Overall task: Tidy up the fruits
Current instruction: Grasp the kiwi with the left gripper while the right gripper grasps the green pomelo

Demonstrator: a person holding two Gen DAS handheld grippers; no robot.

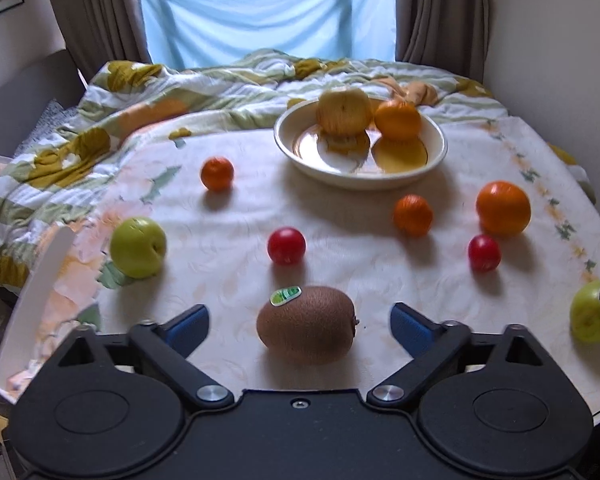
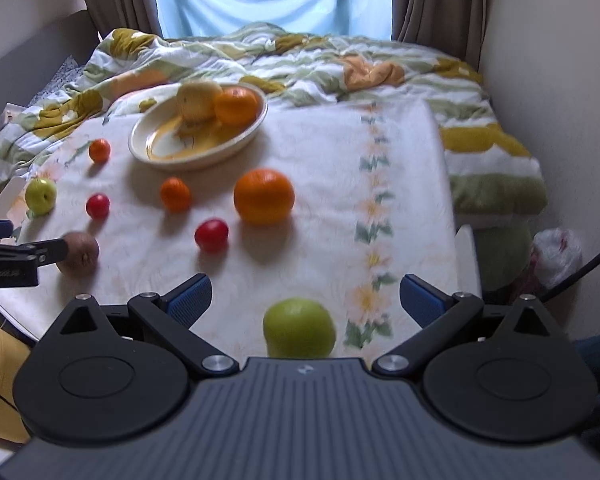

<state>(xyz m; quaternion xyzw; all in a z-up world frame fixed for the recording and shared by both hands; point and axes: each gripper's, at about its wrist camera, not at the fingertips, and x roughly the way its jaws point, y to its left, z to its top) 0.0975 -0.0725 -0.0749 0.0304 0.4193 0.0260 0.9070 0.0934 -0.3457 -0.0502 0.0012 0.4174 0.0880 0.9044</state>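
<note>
Left gripper [image 1: 300, 324]: hovering low over the cloth, blue-padded fingers [image 1: 188, 326] spread wide, touching nothing.
Brown fuzzy kiwi with green sticker [image 1: 307, 326]: sitting between those open pads, gaps showing on both sides.
Right gripper [image 2: 304, 300]: fingers gaping too, gripping nothing.
Near green apple [image 2: 299, 328]: lying centred between the right pads, clear of both, close against the gripper body.
Cream round ceramic bowl [image 1: 436, 148]: standing at the far middle, holding a yellowish apple [image 1: 343, 110] and an orange [image 1: 397, 119] side by side.
Pale floral tablecloth [image 1: 228, 232]: carrying the loose fruit.
Second green apple [image 1: 138, 246]: resting near the left edge.
Two red plums [image 1: 286, 245]: lying mid-table, well apart.
Large orange [image 1: 503, 208]: sitting right, small mandarin [image 1: 413, 215] just beside it.
Another mandarin [image 1: 217, 173]: sitting far left of the bowl.
</note>
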